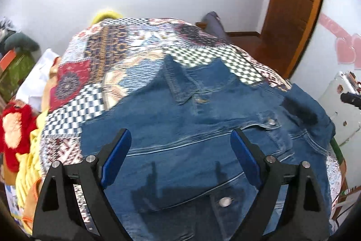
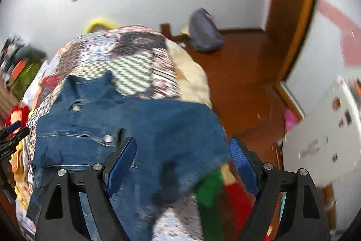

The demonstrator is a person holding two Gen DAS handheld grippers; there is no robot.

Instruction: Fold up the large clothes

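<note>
Both grippers are spread wide right now, nothing pinched in either one. The left gripper [image 1: 180, 150] hovers over the denim jacket [image 1: 203, 139] with its blue pads [image 1: 116, 157] well apart, and you can see its shadow falling on the fabric just below. The right gripper [image 2: 182, 159] is the same deal, pads [image 2: 121, 164] splayed out over the jacket's [image 2: 126, 128] right side; can't tell if it's actually touching the cloth, that view is pretty blurry.

The jacket lies front-up on the patchwork quilt [image 1: 108, 64] that covers the bed, collar [image 1: 178, 83] pointing away from the cameras. It's mostly flat but rumpled, with metal buttons [image 1: 224, 202] showing and a pocket flap [image 1: 264, 121] a bit lifted. Its right edge reaches the bed's edge, by the wooden floor [image 2: 243, 83].
</note>
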